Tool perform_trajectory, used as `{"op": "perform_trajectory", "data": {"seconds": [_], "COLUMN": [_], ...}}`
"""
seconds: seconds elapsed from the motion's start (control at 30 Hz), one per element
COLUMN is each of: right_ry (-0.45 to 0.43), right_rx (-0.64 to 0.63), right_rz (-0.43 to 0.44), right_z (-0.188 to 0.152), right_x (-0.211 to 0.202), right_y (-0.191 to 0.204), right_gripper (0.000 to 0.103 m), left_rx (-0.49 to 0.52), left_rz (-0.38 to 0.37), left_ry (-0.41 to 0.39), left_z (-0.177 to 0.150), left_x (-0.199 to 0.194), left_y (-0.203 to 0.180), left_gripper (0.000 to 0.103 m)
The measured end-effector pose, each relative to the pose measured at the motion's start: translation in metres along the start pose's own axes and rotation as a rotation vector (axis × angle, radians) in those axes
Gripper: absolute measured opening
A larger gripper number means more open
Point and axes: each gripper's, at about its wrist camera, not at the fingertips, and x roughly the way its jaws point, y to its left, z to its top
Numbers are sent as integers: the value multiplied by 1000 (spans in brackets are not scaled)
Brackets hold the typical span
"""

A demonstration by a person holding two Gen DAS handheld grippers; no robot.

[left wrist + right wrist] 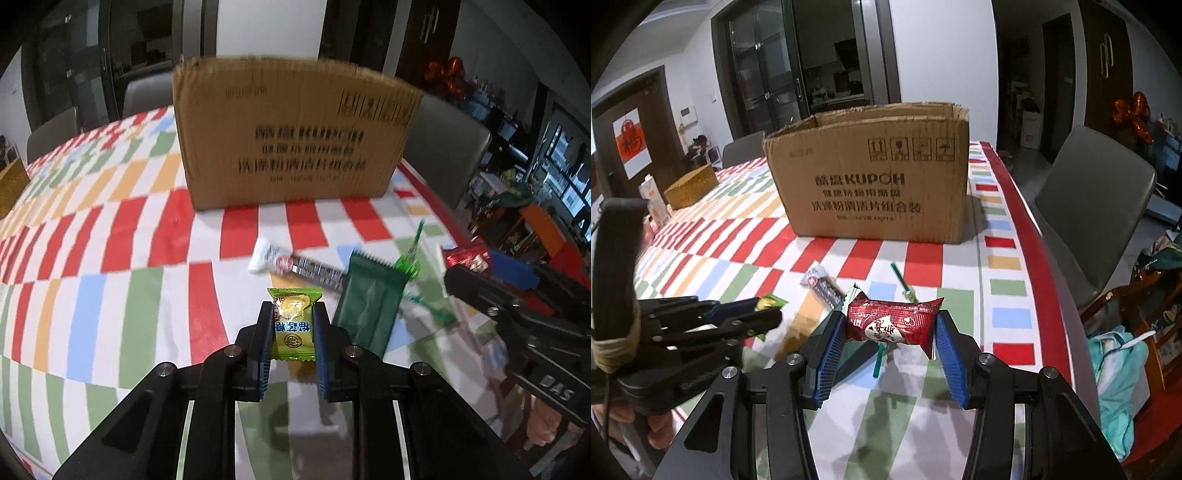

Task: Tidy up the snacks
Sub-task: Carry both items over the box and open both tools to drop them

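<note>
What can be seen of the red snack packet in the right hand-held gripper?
The red snack packet is a glossy foil pillow pack with crimped, flared ends and a white patch bearing printed characters. It lies crosswise, pinched at both ends between the blue ribbed pads of the right hand-held gripper, lifted above the checked tablecloth, in front of the cardboard box.

Left gripper (293, 325): your jaws are clamped on a load, held aloft.
Right gripper (892, 328): your jaws are pinching likewise, alongside.
</note>
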Motion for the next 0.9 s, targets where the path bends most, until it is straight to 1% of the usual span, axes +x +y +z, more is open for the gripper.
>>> {"op": "perform_trajectory", "data": {"seconds": [0.27,0.5,0.7,0.9], "right_ry": [-57,-115,-167,-204], "right_rx": [6,2,-19,-47], "right_rz": [10,30,40,44], "right_z": [28,63,97,130], "right_x": [-12,-21,-26,-24], "right_y": [-9,-12,-12,-12], "right_gripper": [50,50,50,50], "left_rx": [28,54,65,69], "left_rz": [-1,13,27,38], "left_ry": [-121,-212,-261,-282], "left_z": [33,74,106,137], "left_x": [-41,-66,-74,-73], "left_y": [-8,-12,-12,-6], "left_gripper": [21,21,21,21]}}
